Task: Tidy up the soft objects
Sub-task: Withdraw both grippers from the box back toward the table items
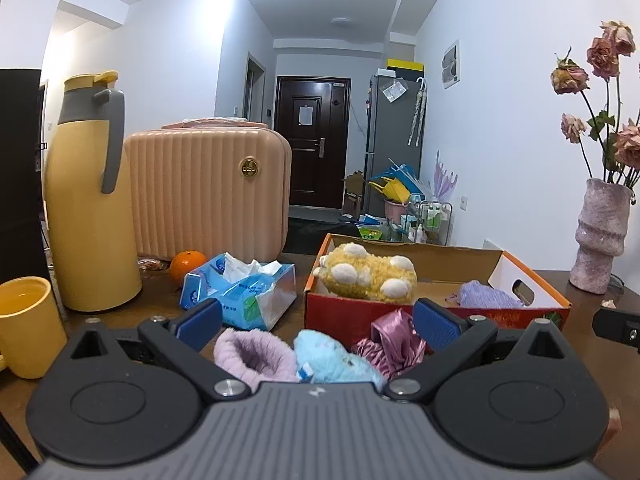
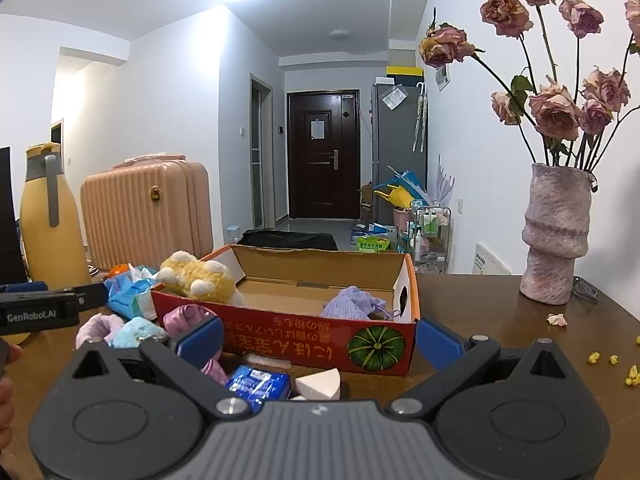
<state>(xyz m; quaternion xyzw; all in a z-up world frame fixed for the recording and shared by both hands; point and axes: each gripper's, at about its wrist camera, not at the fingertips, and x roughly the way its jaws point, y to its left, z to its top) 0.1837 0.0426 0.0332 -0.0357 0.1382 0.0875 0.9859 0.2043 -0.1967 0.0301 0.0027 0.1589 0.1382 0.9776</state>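
Note:
An open red cardboard box point(image 1: 340, 310) point(image 2: 280, 330) stands on the brown table. Inside it lie a yellow plush toy point(image 1: 366, 274) point(image 2: 200, 278) and a lilac knitted pouch point(image 1: 488, 296) point(image 2: 352, 304). Before the box lie a lilac fuzzy piece point(image 1: 252, 354) point(image 2: 96, 328), a light blue fluffy piece point(image 1: 332, 358) point(image 2: 136, 332) and a pink satin piece point(image 1: 394, 344) point(image 2: 188, 318). My left gripper point(image 1: 316, 322) is open just above these loose pieces. My right gripper point(image 2: 320, 340) is open in front of the box, over a blue packet point(image 2: 260, 386) and a white sponge wedge point(image 2: 320, 386).
A blue tissue pack point(image 1: 240, 292), an orange point(image 1: 187, 264), a yellow thermos point(image 1: 88, 208), a yellow mug point(image 1: 28, 326) and a pink case point(image 1: 208, 192) stand at the left. A pink vase point(image 2: 556, 236) with dried roses stands at the right, with petals and crumbs point(image 2: 600, 358) nearby.

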